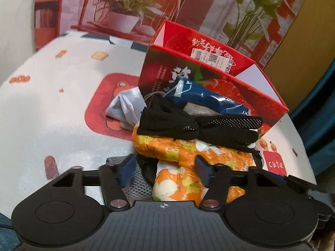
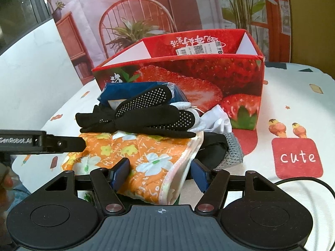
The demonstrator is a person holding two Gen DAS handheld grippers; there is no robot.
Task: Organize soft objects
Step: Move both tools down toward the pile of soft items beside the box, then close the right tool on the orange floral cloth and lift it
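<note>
Both grippers are being held low at the near edge of the pile, jaws spread, nothing clamped. The left gripper [image 1: 164,170] is being straddled over a fold of the orange flowered cloth [image 1: 188,156], blue pads either side of it but with no squeeze visible; the right gripper [image 2: 160,172] is being set the same way over the cloth's white-edged corner [image 2: 146,156] from the other side. Judged step: the cloth, bottom layer of the stack, is being lined up for a two-handed pinch. The black dotted gloves [image 2: 146,113] are lying loose on top of it, so a straight pull is likely to drag or spill them; better if the gloves are cleared first, or the cloth is lifted level and slowly with both ends kept at equal height. Pads should be closed on a doubled fold, not a single edge, or the fabric will slip out. A grey knit piece [image 2: 234,148] and a dark item are being partly trapped under the cloth's far side, so snagging is to be expected. Behind sit the blue plastic packet [image 1: 207,98] and white fabric [image 1: 125,108], touching the pile. Farthest, the red strawberry box [image 2: 209,79] is standing open on the printed tablecloth [image 2: 293,96], just beside the pile, the probable drop point.
</note>
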